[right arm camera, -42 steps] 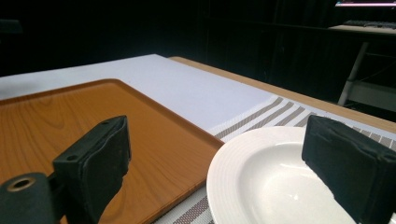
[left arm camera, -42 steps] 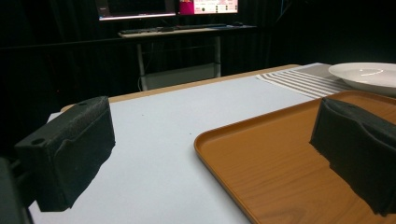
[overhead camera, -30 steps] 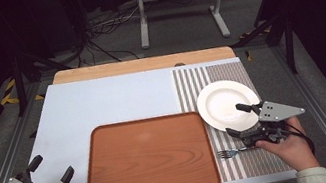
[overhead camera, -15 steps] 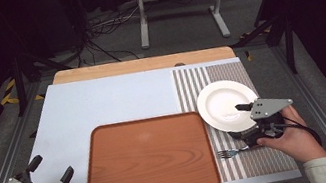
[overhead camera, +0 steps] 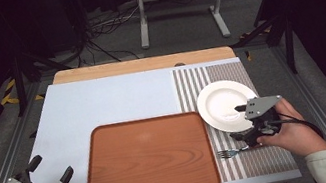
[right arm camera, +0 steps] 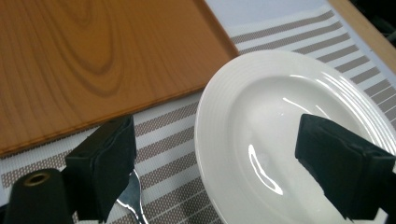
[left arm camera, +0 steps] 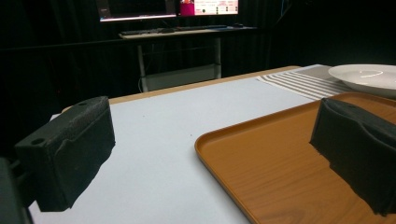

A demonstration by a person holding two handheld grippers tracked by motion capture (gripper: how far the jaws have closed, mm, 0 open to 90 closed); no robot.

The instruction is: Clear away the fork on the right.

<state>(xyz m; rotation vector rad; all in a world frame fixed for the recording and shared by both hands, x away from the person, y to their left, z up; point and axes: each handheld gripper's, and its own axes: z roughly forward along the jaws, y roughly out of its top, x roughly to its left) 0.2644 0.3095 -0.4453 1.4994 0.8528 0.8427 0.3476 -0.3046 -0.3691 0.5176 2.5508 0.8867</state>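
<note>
1. While the right claw (overhead camera: 238, 121) is hovering at the near edge of the white plate (overhead camera: 226, 103), its jaws are standing spread, one over the plate's rim and the other over the striped mat (overhead camera: 259, 160).
2. Seen from the right claw (right arm camera: 219, 172) view, the plate (right arm camera: 280, 121) is lying between the two black jaws, with nothing pinched (the jaw pads are clear of the rim as far as I can tell).
3. Lying on the striped mat just beside the right claw's near jaw is a fork (overhead camera: 230, 152), its tines pointing toward the wooden tray (overhead camera: 150, 157); in the right claw view a shiny part of the fork (right arm camera: 133, 198) is peeking out beside the left-hand jaw.
4. Sitting on the pale counter (overhead camera: 102, 102), the tray is lying bare, with the plate just beside its far right corner on the mat.
5. Resting low at the near left corner of the counter, the left claw (overhead camera: 53, 175) is also standing wide open and gripping nothing.
6. Looking along the left claw (left arm camera: 210, 154), one jaw is hanging over the bare counter (left arm camera: 154, 140) and the other over the tray (left arm camera: 280, 163), with the plate (left arm camera: 364, 77) showing well beyond.
</note>
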